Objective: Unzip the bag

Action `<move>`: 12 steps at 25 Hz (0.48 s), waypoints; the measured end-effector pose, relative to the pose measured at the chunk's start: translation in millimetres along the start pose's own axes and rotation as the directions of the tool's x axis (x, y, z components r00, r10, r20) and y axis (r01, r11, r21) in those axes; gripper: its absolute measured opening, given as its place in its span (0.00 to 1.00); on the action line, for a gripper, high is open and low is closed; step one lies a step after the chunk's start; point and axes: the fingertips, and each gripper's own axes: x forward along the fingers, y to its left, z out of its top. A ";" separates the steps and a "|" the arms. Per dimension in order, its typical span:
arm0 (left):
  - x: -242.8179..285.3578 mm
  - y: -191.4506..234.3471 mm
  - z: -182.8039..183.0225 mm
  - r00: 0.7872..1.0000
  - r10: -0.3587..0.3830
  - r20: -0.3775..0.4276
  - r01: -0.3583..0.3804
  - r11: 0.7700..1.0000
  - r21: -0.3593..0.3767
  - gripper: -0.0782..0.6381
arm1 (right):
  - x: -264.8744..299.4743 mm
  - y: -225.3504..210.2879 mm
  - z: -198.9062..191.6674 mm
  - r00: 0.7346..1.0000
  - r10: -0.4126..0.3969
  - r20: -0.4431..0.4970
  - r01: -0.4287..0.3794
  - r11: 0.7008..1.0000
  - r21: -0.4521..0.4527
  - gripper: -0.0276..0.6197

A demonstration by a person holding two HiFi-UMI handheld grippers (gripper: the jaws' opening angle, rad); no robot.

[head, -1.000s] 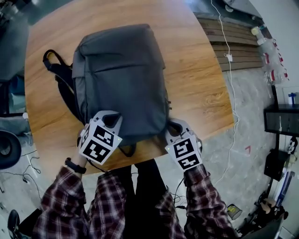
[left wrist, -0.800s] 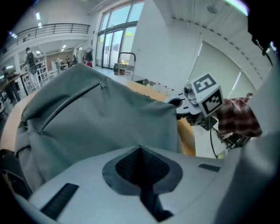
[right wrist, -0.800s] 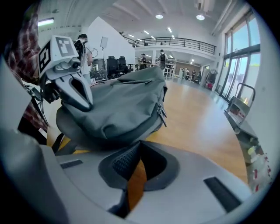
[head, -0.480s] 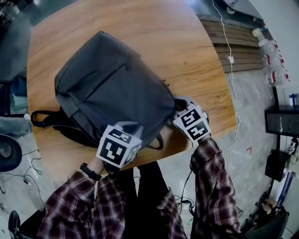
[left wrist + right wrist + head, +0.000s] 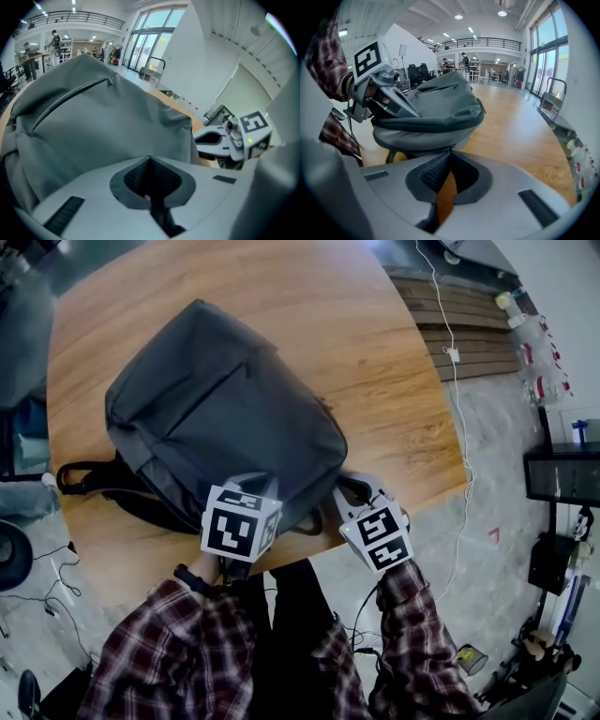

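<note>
**Both grippers closed at the backpack's near edge**

The dark grey fabric backpack (image 5: 225,418) is lying flat and slanted on the round wooden table (image 5: 375,343), with its handle end nearest you. You are holding the left gripper (image 5: 150,159) with its jaws pressed together at the grey fabric. The right gripper (image 5: 451,151) has its 2 jaws meeting tip to tip at the bag's edge seam. Whether either gripper is pinching anything is not clear.

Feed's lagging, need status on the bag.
Left gripper, right gripper both shut, tips at near edge of backpack. Backpack lying on table, zippers look closed. Nothing in the way.
</note>
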 end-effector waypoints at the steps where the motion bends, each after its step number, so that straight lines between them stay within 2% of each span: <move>1: -0.4 1.2 0.9 1.000 0.001 -0.001 -0.001 1.000 -0.010 0.12 | -3.2 12.1 -2.9 1.000 0.000 0.002 -0.001 1.000 0.025 0.07; 6: 2.0 3.5 4.0 1.000 0.013 0.002 -0.013 1.000 -0.010 0.12 | -11.6 82.8 -10.0 0.998 0.060 0.036 -0.066 0.980 0.187 0.07; 9: 1.3 5.2 6.1 1.000 0.021 0.001 -0.021 1.000 -0.010 0.12 | -9.0 119.5 -2.6 0.992 0.105 0.069 -0.118 0.966 0.231 0.07; 12: 1.6 0.5 8.0 1.000 0.003 -0.004 -0.003 1.000 -0.008 0.12 | -7.0 121.3 -4.5 0.993 0.098 0.072 -0.112 0.965 0.237 0.07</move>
